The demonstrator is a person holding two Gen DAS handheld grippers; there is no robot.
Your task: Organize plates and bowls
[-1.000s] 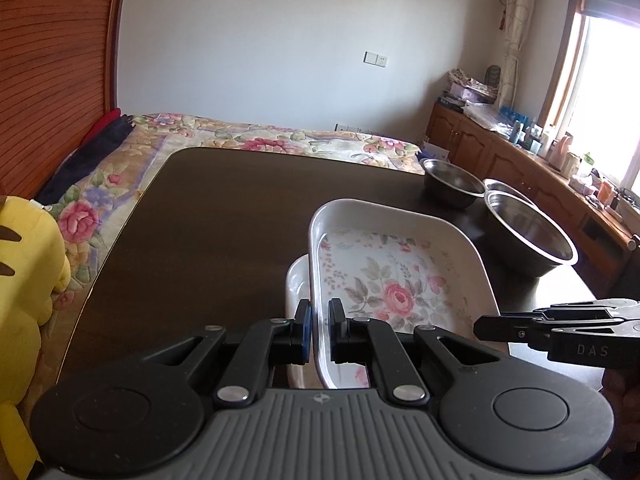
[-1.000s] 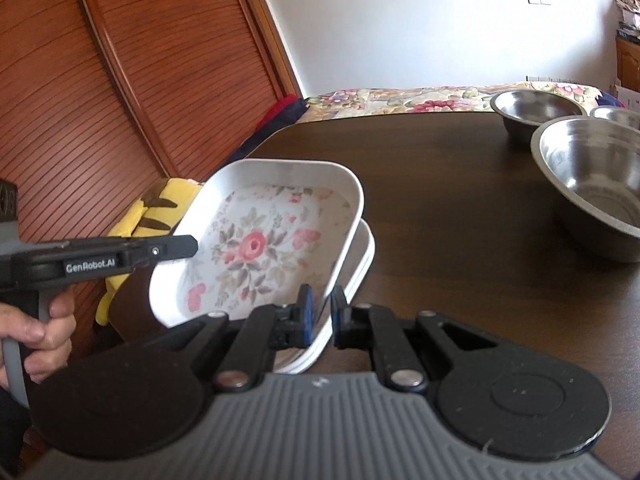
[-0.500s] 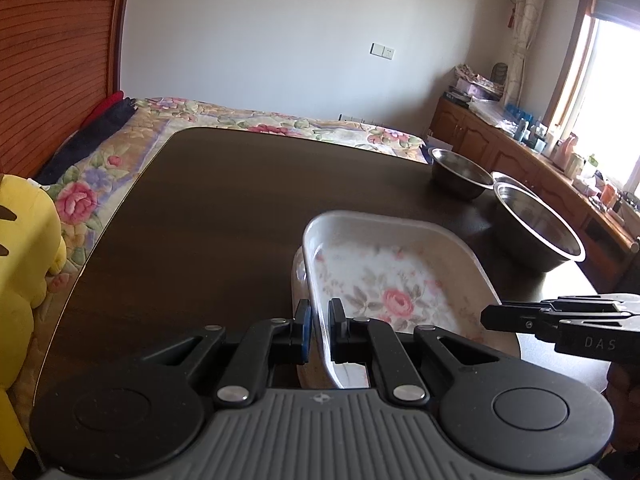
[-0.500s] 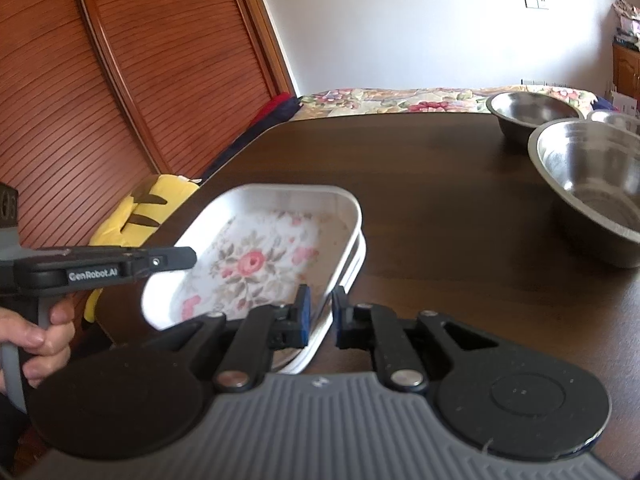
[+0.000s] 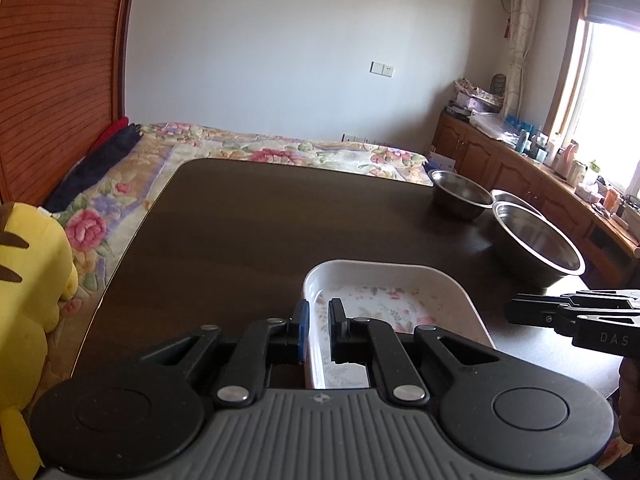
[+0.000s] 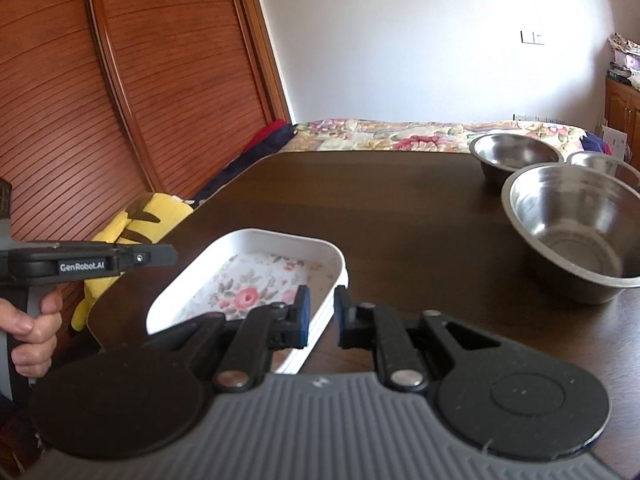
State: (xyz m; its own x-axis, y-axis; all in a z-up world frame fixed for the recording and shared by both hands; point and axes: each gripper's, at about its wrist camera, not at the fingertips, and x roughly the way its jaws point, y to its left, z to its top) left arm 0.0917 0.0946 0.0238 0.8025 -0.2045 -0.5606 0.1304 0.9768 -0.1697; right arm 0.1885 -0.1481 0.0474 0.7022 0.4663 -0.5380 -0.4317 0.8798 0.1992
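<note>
White rectangular dish with floral print [image 6: 256, 280] flat on near part of dark wooden table [image 5: 260, 224], stacked on at least one more white dish [image 6: 316, 334] whose edges show beneath its right side. Left gripper [image 5: 318, 330] straddling the dish's left rim, blue-padded finger [image 5: 301, 330] outside the wall, other finger inside over the print; narrow gap, rim between the fingers, pads close to the wall but contact not clear, so grip cannot be told for sure. Right gripper [image 6: 321, 316] straddling the right rim of the stack, blue-padded finger [image 6: 303, 316] inside over the floral base, other finger outside over the table; fingers slightly parted with visible space either side of the rim, nothing clamped. Left gripper body [image 6: 80, 264] marked GenRobot.AI at far left of right wrist view, held by a hand [image 6: 34, 332]. Large steel bowl [image 6: 576, 236] on table to the right, well apart from the dishes; smaller steel bowl [image 6: 516, 158] behind it, third steel bowl [image 6: 598, 162] partly hidden just beside. Yellow plush toy [image 5: 28, 300] off the table's left edge. Floral bedspread [image 5: 280, 152] beyond far edge, wooden slatted panel [image 6: 120, 100] at left.
</note>
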